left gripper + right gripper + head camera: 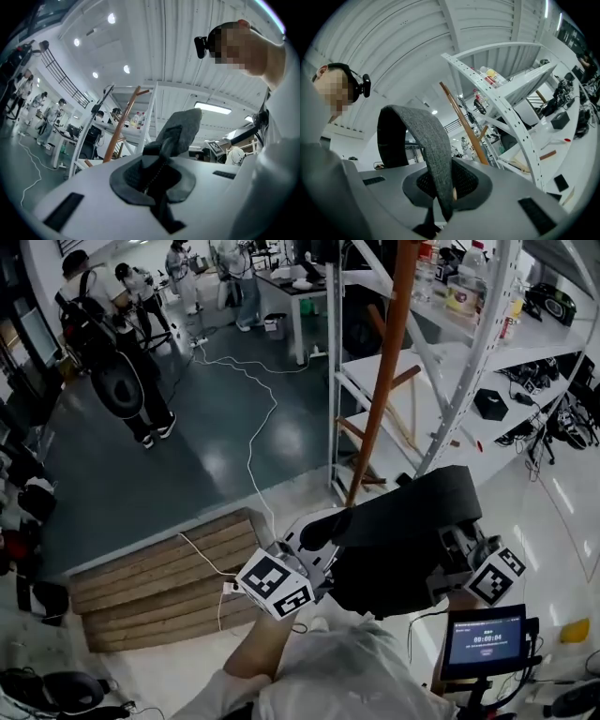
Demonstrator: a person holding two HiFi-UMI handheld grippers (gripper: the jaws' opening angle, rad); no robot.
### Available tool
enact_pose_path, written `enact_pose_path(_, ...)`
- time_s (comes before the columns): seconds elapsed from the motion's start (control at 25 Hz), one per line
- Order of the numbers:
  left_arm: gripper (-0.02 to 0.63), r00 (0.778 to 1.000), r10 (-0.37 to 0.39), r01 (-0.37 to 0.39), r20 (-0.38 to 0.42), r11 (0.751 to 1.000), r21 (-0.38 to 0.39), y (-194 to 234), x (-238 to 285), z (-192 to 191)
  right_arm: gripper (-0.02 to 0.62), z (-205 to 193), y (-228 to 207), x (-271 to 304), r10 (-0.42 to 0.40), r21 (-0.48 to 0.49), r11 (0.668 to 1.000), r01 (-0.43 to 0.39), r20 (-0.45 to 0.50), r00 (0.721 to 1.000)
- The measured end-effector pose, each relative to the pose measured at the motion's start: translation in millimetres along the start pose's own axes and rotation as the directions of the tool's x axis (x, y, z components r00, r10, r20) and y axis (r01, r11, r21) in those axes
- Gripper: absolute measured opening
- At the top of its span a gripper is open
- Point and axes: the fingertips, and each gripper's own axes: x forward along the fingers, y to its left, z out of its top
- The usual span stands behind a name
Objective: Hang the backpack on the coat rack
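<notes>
Backpack [403, 540] hangs soft and bulky at lower centre, near the coat rack [384, 381]. The left gripper [157, 161] pinches its fabric tab [180, 129], and the right gripper [440, 187] clamps its grey strap [424, 136], probably the surest hold.

Coat rack [382, 371] top beyond the head view's upper edge; backpack [403, 526] body outside both gripper views.

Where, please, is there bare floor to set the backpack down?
The dark floor between the wooden boards and the coat rack is bare, save a white cable. The shelves beside the rack are crowded.
</notes>
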Motion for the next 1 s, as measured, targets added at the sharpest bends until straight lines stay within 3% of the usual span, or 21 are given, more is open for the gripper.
enact_pose_path(0.28,0.005,0.997,0.064,-0.07,0.044,0.988,0.135,5,14,53,0.04,48,20,38,0.007,-0.103,0.995,-0.009,-0.016,1.0)
enact_pose_path(0.64,0.005,0.99,0.084,-0.121,0.116,0.924,0.362,13,95,163,0.04,179,25,79,-0.005,-0.265,0.964,0.003,-0.006,1.0)
enact_pose_path(0.84,0.005,0.989,0.073,-0.114,0.125,0.922,0.369,31,124,213,0.041,226,40,110,0.064,-0.31,0.948,-0.077,-0.052,0.997)
enact_pose_path(1.0,0.005,0.988,0.058,-0.102,0.143,0.944,0.315,45,142,240,0.04,249,32,117,0.007,-0.283,0.959,-0.024,-0.064,0.998)
